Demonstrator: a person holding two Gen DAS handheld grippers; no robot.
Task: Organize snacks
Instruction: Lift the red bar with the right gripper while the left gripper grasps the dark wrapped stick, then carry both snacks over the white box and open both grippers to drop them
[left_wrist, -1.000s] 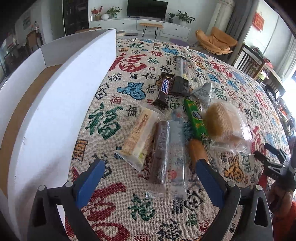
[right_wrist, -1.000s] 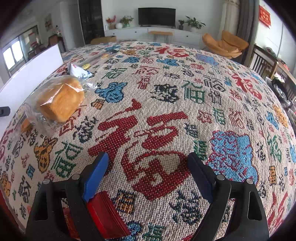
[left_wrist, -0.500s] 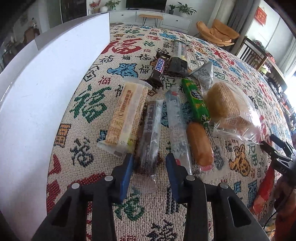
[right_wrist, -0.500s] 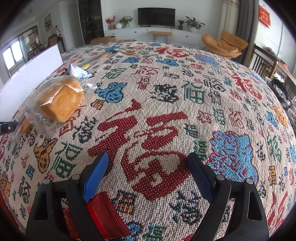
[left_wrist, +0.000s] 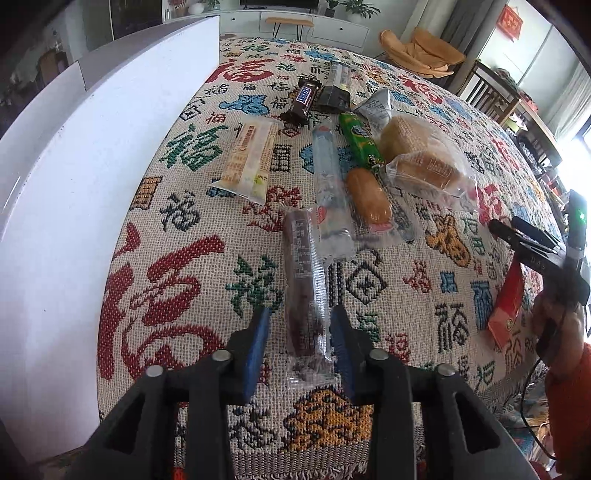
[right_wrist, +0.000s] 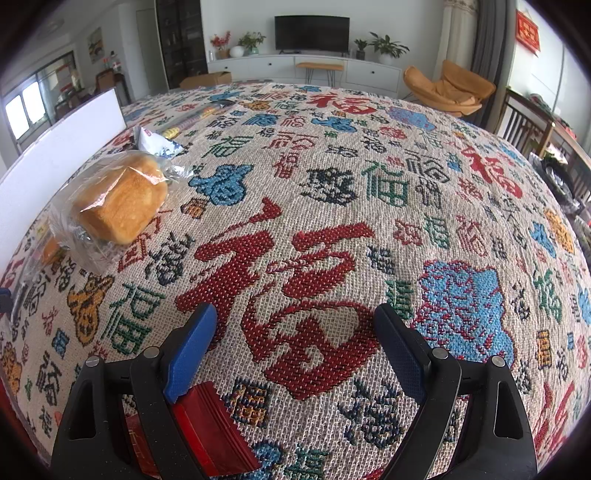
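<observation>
The left tool (left_wrist: 301, 312) is found low over the counter (left_wrist: 177, 280), its jaws opening, with the near end of a dark wrapped bar (left_wrist: 304, 277) lying between the pads. A sliver of cloth is seen between the left pad and the wrapper, so no firm pinch is recorded. The bar's long axis runs straight away from the tool, nearly in line with the fingers, and the bar lies slightly apart from the other snacks. The right tool (right_wrist: 295, 321) is spread wide over bare cloth with nothing between its pads; a red packet (right_wrist: 214, 424) lies beneath its left finger. Beyond the bar, a clear packet (left_wrist: 328, 184), a bun (left_wrist: 369, 199) and a bagged loaf (left_wrist: 421, 162) are noted side by side, with a pale biscuit packet (left_wrist: 247, 158) to their left. Farther off lie a green packet (left_wrist: 360, 142), a chocolate bar (left_wrist: 304, 99) and a silver pouch (left_wrist: 376, 105). A white box (left_wrist: 74, 184) stands along the left edge. It is judged the likely destination, and the left hand is nearer to it.
</observation>
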